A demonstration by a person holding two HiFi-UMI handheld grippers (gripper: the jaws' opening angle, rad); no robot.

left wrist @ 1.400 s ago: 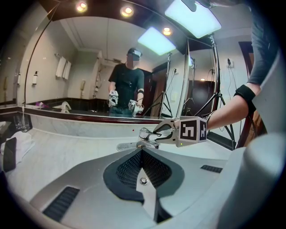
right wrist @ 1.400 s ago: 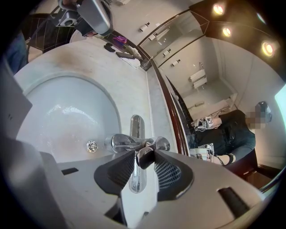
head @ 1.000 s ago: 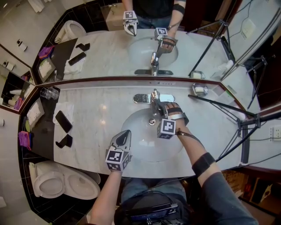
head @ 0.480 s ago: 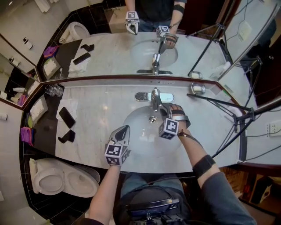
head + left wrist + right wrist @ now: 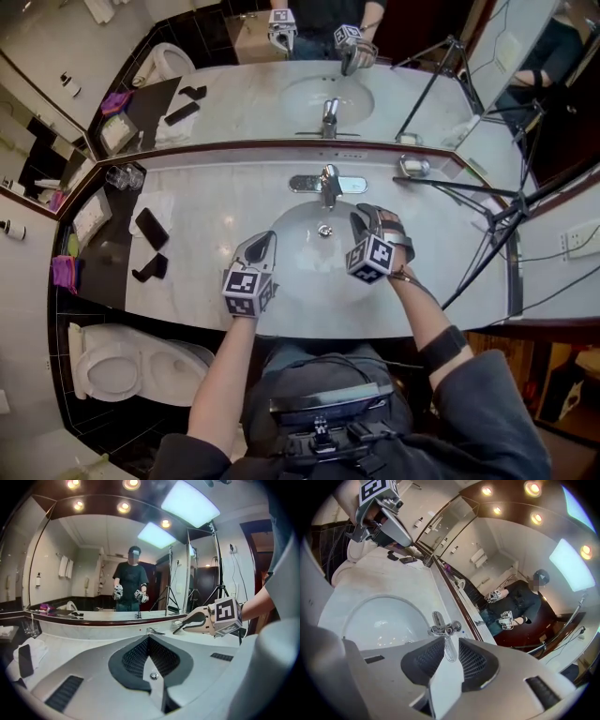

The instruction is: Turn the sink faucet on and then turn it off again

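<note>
Marble counter [image 5: 214,217]: faucet [image 5: 328,183] beyond right gripper [image 5: 364,217], clear of its just-narrowed, empty jaws

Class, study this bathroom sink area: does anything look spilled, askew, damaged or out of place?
Nothing stands out. The faucet stands straight behind the basin with no stream visible. No spill shows on the marble counter, and the phone lies flat at the left.
</note>
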